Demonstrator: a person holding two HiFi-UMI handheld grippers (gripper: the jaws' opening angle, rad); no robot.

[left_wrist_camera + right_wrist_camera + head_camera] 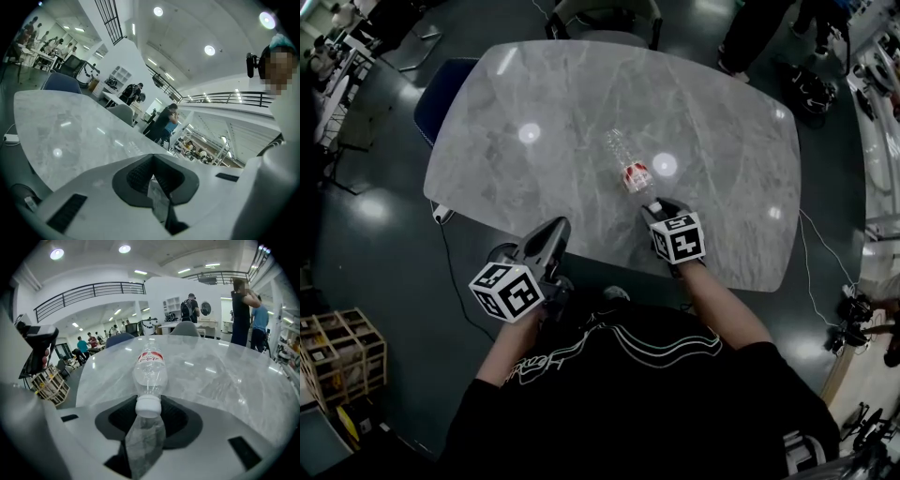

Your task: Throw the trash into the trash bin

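A clear plastic bottle point(628, 161) with a red label and a white cap lies on its side on the grey marble table point(525, 103). Its cap end points toward me. My right gripper point(652, 205) meets that end, and in the right gripper view the bottle point(150, 366) stretches away while the right gripper point(148, 406) has both pads against the white cap. My left gripper point(547, 239) hovers over the table's near edge, left of the bottle and apart from it. In its own view the left gripper point(153, 161) is shut with nothing between the jaws. No trash bin shows.
A blue chair point(441, 94) stands at the table's far left corner and a grey chair point(605, 17) at its far side. A power strip with a cable point(441, 214) lies on the floor to the left. A wooden crate point(337, 356) sits at lower left. People stand beyond the table point(243, 315).
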